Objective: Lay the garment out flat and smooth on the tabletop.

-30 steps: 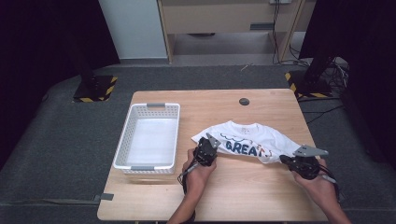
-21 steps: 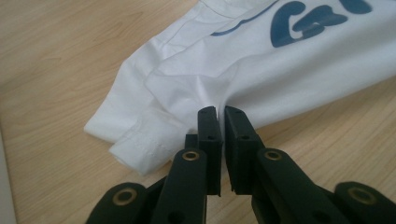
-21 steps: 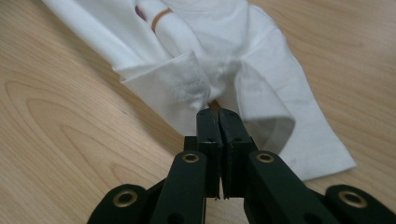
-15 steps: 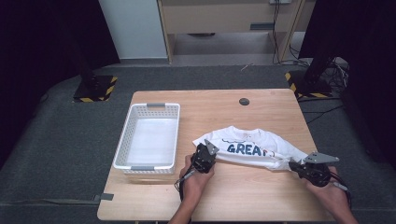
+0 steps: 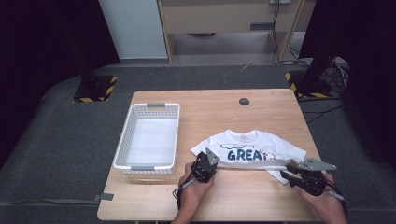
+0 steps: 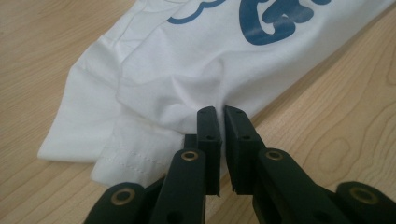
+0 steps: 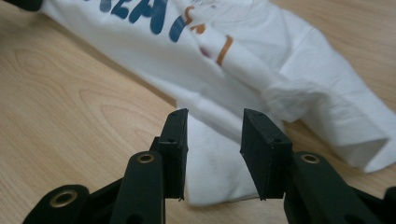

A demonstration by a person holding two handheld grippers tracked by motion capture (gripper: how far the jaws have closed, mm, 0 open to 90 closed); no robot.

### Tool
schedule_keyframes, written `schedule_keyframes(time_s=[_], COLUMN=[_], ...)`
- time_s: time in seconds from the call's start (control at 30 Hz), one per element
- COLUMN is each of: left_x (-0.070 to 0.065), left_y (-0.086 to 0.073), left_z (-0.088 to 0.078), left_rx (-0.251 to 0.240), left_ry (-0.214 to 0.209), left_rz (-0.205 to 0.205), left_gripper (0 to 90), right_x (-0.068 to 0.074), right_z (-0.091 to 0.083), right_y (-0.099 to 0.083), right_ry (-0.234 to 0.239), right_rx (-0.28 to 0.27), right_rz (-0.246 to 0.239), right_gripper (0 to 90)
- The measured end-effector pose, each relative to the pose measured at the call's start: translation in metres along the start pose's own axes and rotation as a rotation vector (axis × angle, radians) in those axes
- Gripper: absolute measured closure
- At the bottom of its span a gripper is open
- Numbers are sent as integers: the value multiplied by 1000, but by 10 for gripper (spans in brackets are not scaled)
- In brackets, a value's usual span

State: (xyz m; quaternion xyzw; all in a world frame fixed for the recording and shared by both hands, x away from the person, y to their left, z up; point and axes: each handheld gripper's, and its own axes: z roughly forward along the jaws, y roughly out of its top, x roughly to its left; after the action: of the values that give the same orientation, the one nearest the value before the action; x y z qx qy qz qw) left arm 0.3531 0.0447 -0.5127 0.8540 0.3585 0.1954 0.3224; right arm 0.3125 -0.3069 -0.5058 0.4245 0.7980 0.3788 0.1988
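A white T-shirt [image 5: 252, 151] with blue "GREAT" lettering lies spread on the wooden table [image 5: 233, 196]. My left gripper [image 5: 210, 158] is at its near left corner. In the left gripper view its jaws are shut [image 6: 220, 109] on a pinched fold of the T-shirt [image 6: 187, 60]. My right gripper [image 5: 285, 171] is at the shirt's near right corner. Its jaws have just been opening and stand apart [image 7: 215, 114]. The T-shirt [image 7: 261, 56] hem lies between and under them, and the pads do not press on it.
A white slotted basket [image 5: 122, 144] stands on the left part of the table, with nothing in it. A small black round disc [image 5: 243, 101] sits near the far edge. Both hands come in over the near edge.
Both grippers pulled the shirt towards the near edge and it flattened out. The right gripper's jaws then opened and let go of the hem. The left stays shut on the cloth.
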Motion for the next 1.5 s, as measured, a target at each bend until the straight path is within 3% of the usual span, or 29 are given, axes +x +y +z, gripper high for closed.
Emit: schedule_keyframes(time_s=[0.23, 0.37, 0.43, 0.6, 0.7, 0.77, 0.9, 1.13, 1.23, 1.37, 1.5], left_x=[0, 0, 1, 4, 4, 5, 8, 17, 22, 30, 29], left_y=[0, 1, 0, -1, 1, 3, 10, 28, 32, 34, 34], left_z=[-1, -1, 0, 0, 0, 1, 4, 10, 10, 9, 12], left_rx=[-12, -22, -24, -28, -34, -32, -40, -35, -35, -44, -35], left_ry=[2, 2, 0, -3, -2, 2, 12, 44, 58, 54, 57], left_rz=[-7, -13, -15, -25, -33, -31, -46, -58, -63, -99, -91], left_gripper=[859, 859, 859, 860, 862, 862, 864, 867, 867, 868, 868], right_x=[10, 12, 14, 12, 8, 4, -5, -21, -24, -25, -23], right_z=[15, 22, 23, 23, 23, 22, 14, -12, -19, -31, -32], right_y=[-12, -14, -14, -16, -17, -16, -17, -21, -24, -25, -26], right_ry=[-12, 3, -5, -17, -27, -7, 22, 71, 81, 96, 110], right_rx=[70, 84, 83, 66, 63, 64, 68, 59, 52, 30, 31], right_rz=[-16, -13, -37, -51, -75, -67, -41, -60, -72, -72, -84], right_gripper=[615, 597, 609, 739, 861, 872, 876, 880, 882, 883, 882])
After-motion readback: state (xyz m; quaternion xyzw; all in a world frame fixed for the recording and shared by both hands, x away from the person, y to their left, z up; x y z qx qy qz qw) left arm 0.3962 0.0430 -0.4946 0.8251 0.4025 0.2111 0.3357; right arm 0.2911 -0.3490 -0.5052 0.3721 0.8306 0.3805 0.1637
